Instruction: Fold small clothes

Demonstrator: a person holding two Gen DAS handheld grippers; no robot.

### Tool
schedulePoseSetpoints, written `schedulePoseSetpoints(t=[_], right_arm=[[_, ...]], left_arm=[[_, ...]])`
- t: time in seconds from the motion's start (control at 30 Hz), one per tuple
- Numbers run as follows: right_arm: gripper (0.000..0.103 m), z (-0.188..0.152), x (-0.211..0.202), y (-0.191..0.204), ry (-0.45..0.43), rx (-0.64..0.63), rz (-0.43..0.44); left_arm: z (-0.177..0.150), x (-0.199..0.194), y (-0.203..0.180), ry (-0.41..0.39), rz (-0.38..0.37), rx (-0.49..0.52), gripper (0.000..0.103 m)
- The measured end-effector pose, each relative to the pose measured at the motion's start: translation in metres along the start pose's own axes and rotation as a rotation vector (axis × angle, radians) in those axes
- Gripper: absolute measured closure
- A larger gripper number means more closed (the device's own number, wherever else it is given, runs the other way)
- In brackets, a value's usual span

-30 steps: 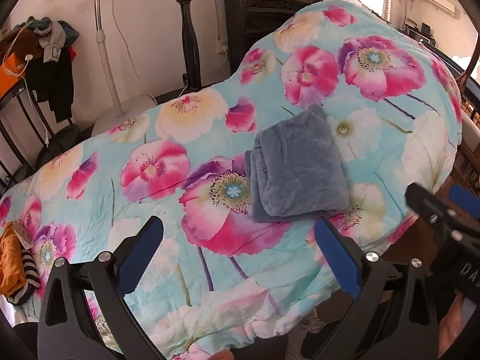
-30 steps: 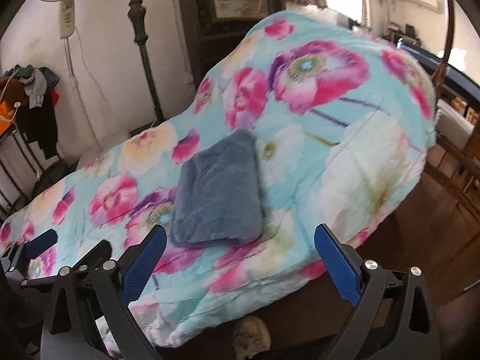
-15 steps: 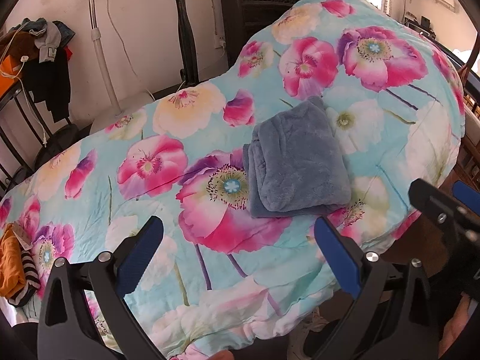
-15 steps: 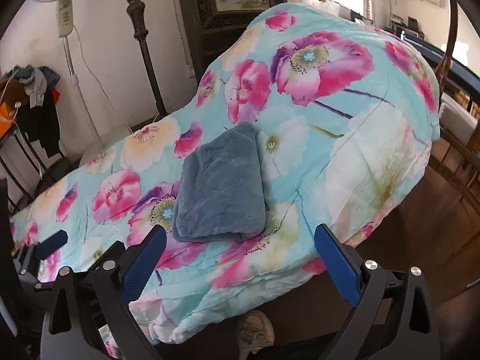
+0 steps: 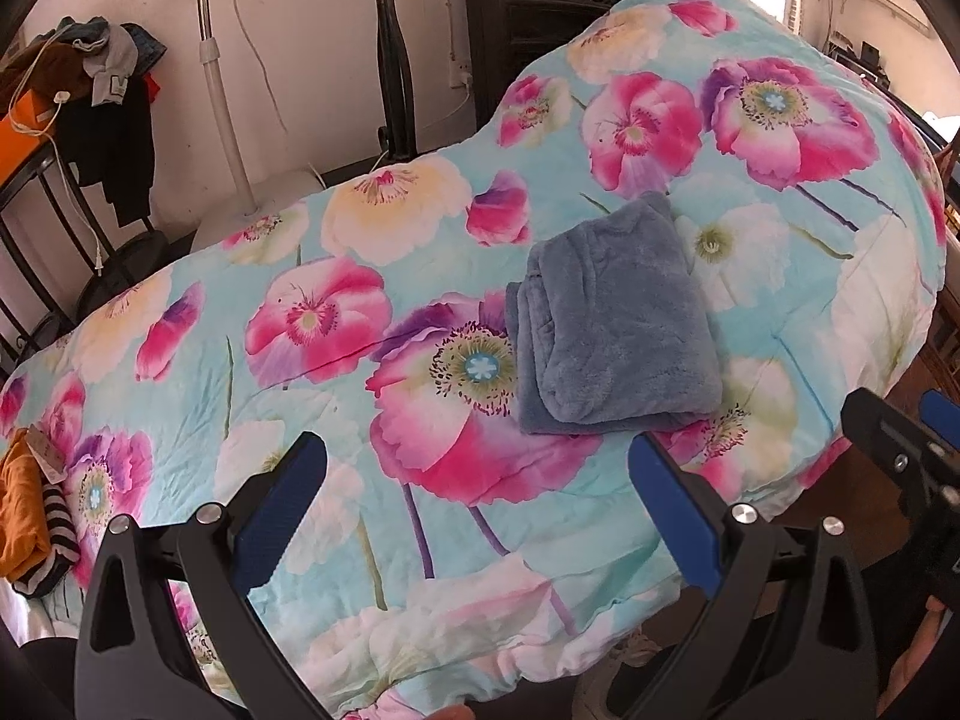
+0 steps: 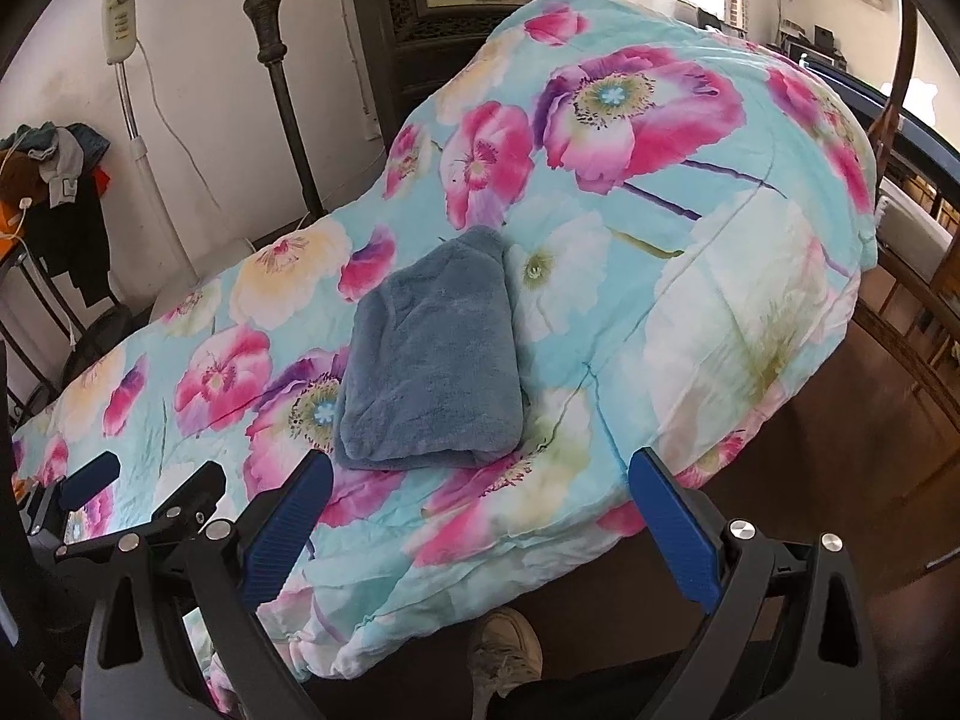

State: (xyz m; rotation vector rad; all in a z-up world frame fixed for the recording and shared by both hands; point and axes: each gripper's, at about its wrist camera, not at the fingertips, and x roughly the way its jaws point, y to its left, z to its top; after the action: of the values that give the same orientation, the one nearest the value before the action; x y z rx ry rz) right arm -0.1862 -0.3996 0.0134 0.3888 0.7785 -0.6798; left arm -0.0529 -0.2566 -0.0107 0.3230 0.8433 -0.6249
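A blue-grey fleece garment (image 5: pixel 612 324) lies folded into a compact rectangle on the floral quilt (image 5: pixel 336 360); it also shows in the right wrist view (image 6: pixel 432 360). My left gripper (image 5: pixel 480 504) is open and empty, held back above the quilt's near edge, short of the garment. My right gripper (image 6: pixel 480 516) is open and empty, also near the bed's front edge, just below the garment. The left gripper's fingers (image 6: pixel 90 480) show at the lower left of the right wrist view.
An orange and striped pile of clothes (image 5: pixel 30 516) lies at the bed's left end. A dark bedpost (image 5: pixel 390 54), a standing fan (image 6: pixel 126 18) and a rack with hanging clothes (image 5: pixel 102 96) stand behind. Wooden floor (image 6: pixel 840 480) and a shoe (image 6: pixel 504 654) lie below the bed edge.
Both grippers have drifted slightly, so the view of the bed has shifted a little. The folded garment has not moved and both grippers stay open.
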Motion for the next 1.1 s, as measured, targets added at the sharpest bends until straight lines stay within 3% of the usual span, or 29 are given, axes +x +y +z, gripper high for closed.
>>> schedulePoseSetpoints(t=[1.1], right_arm=[[0.004, -0.004, 0.003, 0.005, 0.019, -0.025, 0.012]], left_arm=[[-0.002, 0.007, -0.013, 0.000, -0.024, 0.027, 0.005]])
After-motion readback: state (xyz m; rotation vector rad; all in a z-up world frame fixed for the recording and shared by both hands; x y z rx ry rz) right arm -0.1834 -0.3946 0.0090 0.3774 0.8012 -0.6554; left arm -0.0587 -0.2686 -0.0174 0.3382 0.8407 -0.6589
